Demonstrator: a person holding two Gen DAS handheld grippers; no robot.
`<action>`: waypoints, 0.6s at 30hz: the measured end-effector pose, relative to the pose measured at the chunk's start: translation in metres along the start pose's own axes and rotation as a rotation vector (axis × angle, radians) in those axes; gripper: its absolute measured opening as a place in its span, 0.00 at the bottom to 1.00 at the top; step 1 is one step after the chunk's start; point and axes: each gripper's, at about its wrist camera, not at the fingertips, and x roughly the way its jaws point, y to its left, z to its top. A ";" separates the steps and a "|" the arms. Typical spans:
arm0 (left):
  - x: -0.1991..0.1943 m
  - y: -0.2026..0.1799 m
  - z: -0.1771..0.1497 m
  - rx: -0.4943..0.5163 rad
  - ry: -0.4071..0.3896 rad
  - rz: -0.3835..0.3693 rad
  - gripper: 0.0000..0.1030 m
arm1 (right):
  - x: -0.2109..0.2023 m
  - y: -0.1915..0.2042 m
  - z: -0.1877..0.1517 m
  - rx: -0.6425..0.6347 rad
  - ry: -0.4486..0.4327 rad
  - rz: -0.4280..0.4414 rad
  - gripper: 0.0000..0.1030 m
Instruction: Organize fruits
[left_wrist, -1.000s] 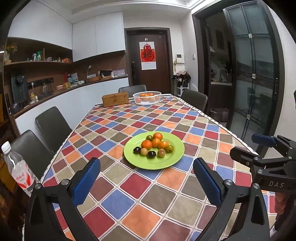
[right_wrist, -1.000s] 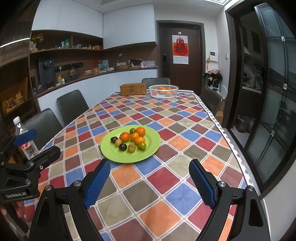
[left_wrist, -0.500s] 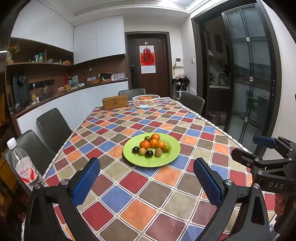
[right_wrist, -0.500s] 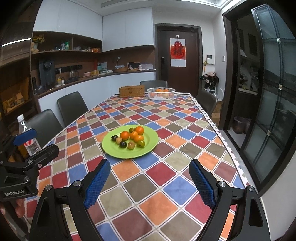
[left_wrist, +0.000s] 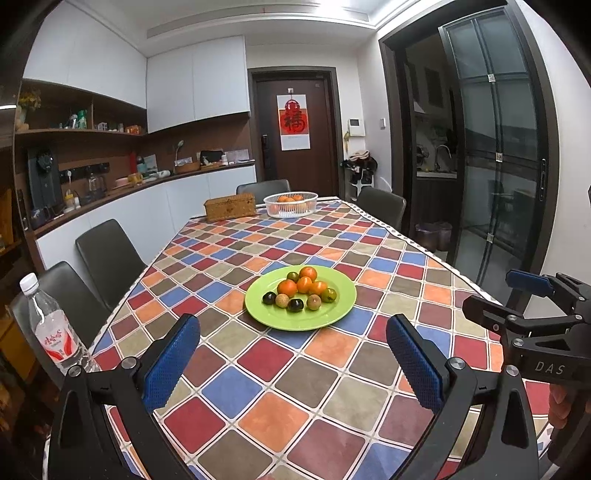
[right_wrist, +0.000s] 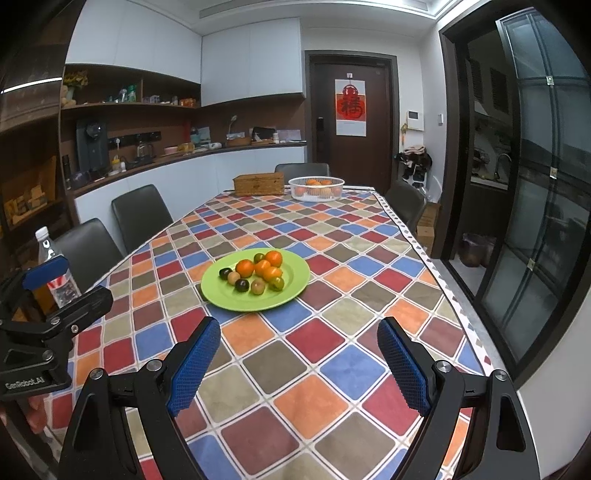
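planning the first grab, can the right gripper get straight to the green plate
Probably yes: the right gripper is open and only bare tablecloth lies between it and the plate.

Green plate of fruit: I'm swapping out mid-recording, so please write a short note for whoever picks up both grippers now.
Left gripper: open, empty, over the near end of the table.
Right gripper: open, empty, beside it at about the same height.
Fruit: four oranges, three dark fruits, two brownish and two greenish ones lie clustered on the green plate mid-table. The white basket at the far end already holds some oranges, next to a wicker box.
Done: nothing picked yet; neither gripper touches the plate.
Left: all the sorting. Probably start with the oranges, which match what is in the basket.
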 end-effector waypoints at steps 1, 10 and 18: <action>-0.001 -0.001 0.000 0.000 -0.003 0.002 1.00 | -0.001 0.000 -0.001 0.000 0.000 -0.001 0.85; -0.004 -0.004 -0.002 0.007 -0.009 -0.004 1.00 | -0.002 -0.002 -0.002 0.001 0.000 -0.004 0.85; -0.006 -0.004 -0.005 -0.003 -0.010 -0.005 1.00 | -0.005 -0.007 -0.007 0.004 0.001 -0.007 0.85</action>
